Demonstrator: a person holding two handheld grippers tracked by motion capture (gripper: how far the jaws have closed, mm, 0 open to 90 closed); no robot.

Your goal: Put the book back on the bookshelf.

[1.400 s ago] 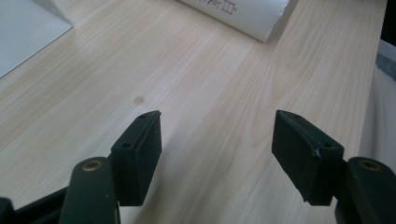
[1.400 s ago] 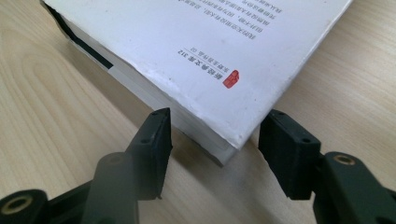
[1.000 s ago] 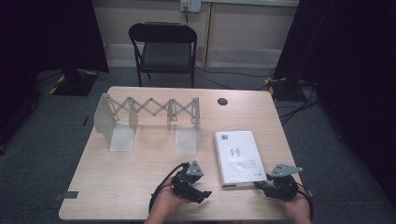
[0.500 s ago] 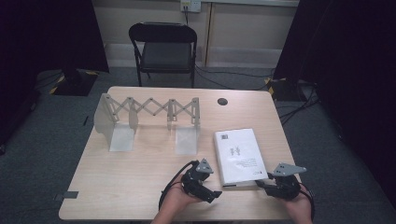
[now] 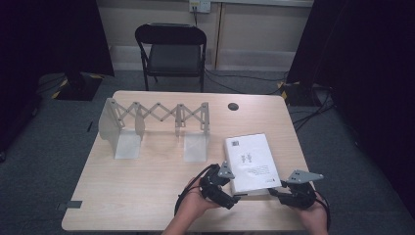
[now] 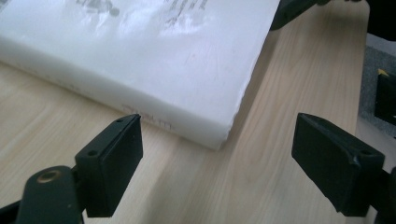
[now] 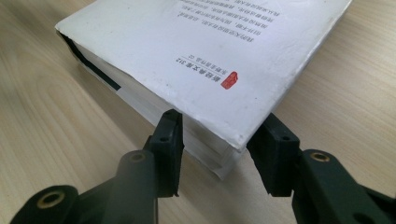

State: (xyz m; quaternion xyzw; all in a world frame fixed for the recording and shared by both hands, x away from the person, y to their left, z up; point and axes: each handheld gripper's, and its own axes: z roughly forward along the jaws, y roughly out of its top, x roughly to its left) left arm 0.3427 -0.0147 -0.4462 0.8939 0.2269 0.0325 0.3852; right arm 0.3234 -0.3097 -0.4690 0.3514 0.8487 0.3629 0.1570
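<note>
Two grippers flank the white book (image 5: 251, 161): left gripper (image 6: 217, 163) has just been opening, jaws apart before its corner; right gripper (image 7: 217, 149) clamps its near corner.

A white book (image 7: 205, 60) lies flat on the wooden table (image 7: 51, 121), red stamp (image 7: 229, 79) and printed lines on its cover. The right gripper (image 7: 219, 149) straddles the book's nearest corner, one jaw on each side, close against it.
</note>
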